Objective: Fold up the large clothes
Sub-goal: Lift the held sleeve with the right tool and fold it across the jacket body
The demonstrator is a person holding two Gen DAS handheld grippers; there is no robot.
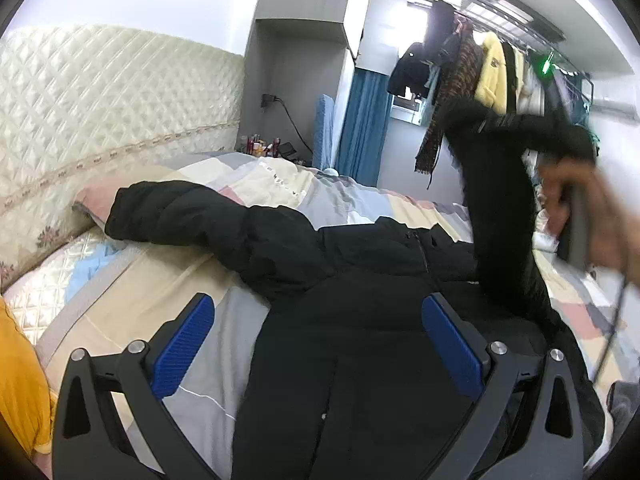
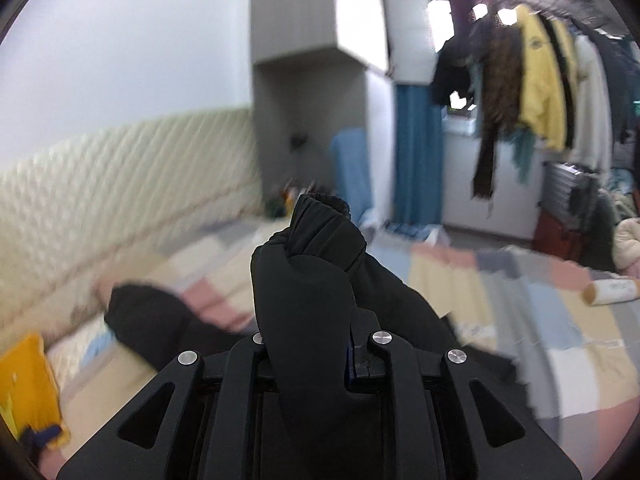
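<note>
The sleeve-folding step looks underway: the right gripper [image 2: 308, 364] is clamped on the raised sleeve [image 2: 320, 264] of the black puffer jacket [image 1: 360, 300] spread just ahead of the wide-open, empty left gripper [image 1: 320, 340], so next calls for laying it across the body

Both wrist views look low across the bed [image 1: 168, 280] toward the headboard [image 1: 120, 100].

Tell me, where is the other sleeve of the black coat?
In the left wrist view, the flat sleeve lies on the left, stretched across the bed toward the quilted headboard.
</note>
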